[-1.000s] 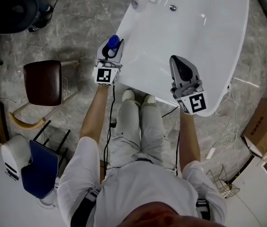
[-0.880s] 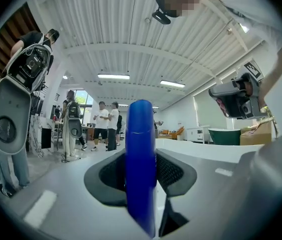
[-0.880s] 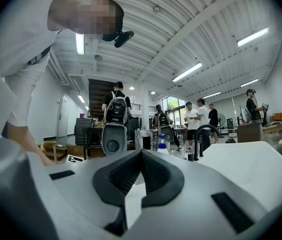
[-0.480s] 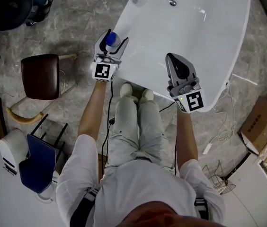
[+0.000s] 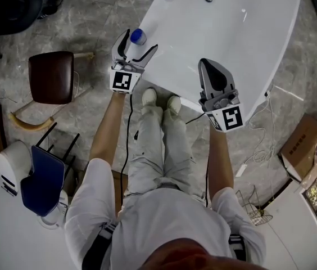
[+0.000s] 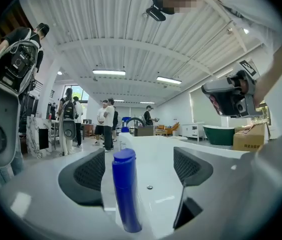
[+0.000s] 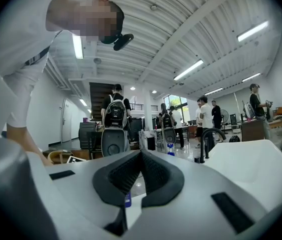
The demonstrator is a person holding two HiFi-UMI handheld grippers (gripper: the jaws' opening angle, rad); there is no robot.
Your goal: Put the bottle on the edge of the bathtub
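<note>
Left claw is opening right now: jaws spread wide w/ the blue bottle standing upright btw them. It's nearer the left-hand pad but touches neither, as far as the left gripper view shows. So the bottle's weight sits on the rim of the white bathtub under the claw, not in my grip. Looks to me like the placing itself is done. What's left is backing the claw straight out w/o clipping the bottle: it's tall, narrow & prob. easy to tip, and the rim's outer edge is just beside it. Right claw is closed on nothing, hovering over the tub off to the left claw's right, well apart from the bottle.
</note>
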